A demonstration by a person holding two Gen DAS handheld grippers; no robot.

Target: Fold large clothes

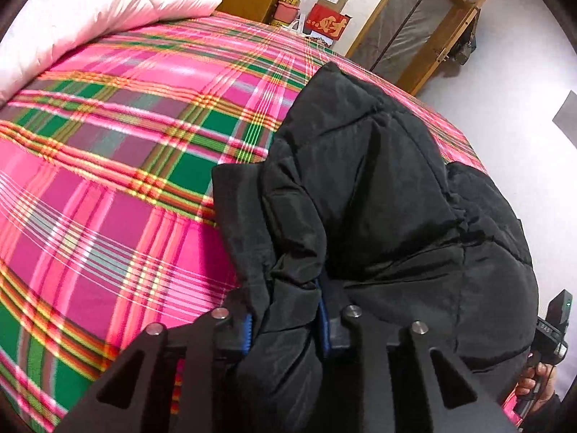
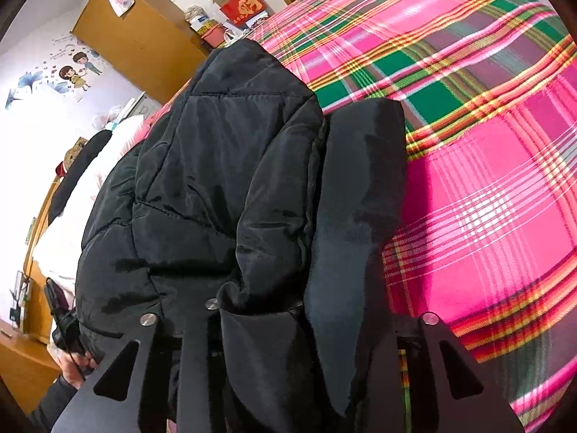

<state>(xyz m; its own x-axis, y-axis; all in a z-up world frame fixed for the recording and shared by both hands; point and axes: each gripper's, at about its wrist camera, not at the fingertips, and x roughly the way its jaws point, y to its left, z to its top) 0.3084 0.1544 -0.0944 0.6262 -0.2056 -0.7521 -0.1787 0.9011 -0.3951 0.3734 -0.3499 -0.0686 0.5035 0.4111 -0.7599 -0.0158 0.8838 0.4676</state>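
Observation:
A black padded jacket (image 1: pixel 378 187) lies bunched on a bed with a pink, green and yellow plaid cover (image 1: pixel 108 166). My left gripper (image 1: pixel 285 324) is shut on a thick fold of the jacket, with blue pads (image 1: pixel 246 332) showing beside the cloth. In the right wrist view the jacket (image 2: pixel 216 180) fills the middle over the plaid cover (image 2: pixel 487 180). My right gripper (image 2: pixel 288 310) is shut on another bunch of it; the fabric drapes over and hides the fingertips.
A pink-white quilt (image 1: pixel 90 14) lies at the head of the bed. Beyond the bed stand a wooden wardrobe (image 2: pixel 137 39), red boxes (image 1: pixel 326 23) and a wooden door (image 1: pixel 414 25). The other hand's device shows at the lower right edge (image 1: pixel 551 324).

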